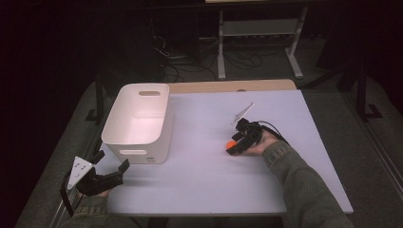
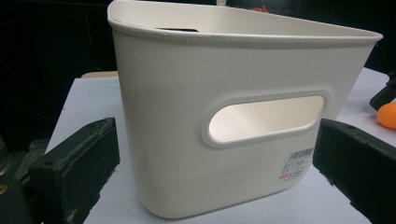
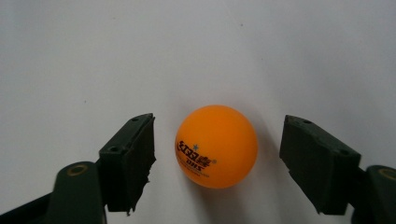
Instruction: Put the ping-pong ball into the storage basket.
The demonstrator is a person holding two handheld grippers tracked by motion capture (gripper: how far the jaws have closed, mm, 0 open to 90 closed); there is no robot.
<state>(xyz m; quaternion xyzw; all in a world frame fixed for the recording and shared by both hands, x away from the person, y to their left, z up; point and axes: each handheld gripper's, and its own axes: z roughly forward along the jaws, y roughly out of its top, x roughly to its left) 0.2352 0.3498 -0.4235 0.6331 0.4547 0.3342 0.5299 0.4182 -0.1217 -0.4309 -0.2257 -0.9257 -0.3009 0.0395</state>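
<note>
An orange table tennis ball (image 3: 216,145) with dark print rests on the white table (image 1: 209,183). My right gripper (image 3: 218,129) points down over it and stands open, a jaw on either side of the ball with a gap at each pad. In the high view that gripper (image 1: 233,147) is right of centre with the ball (image 1: 230,143) at its tip. My left gripper (image 1: 113,160) is open at the front left corner, facing the near wall of a white plastic bin (image 2: 177,116), which has a handle slot.
The bin (image 1: 135,153) stands at the left of the table and its inside looks bare. A wooden strip (image 1: 233,86) runs along the far edge. Beyond the table are a white metal stand (image 1: 259,28) and floor cables (image 1: 190,59).
</note>
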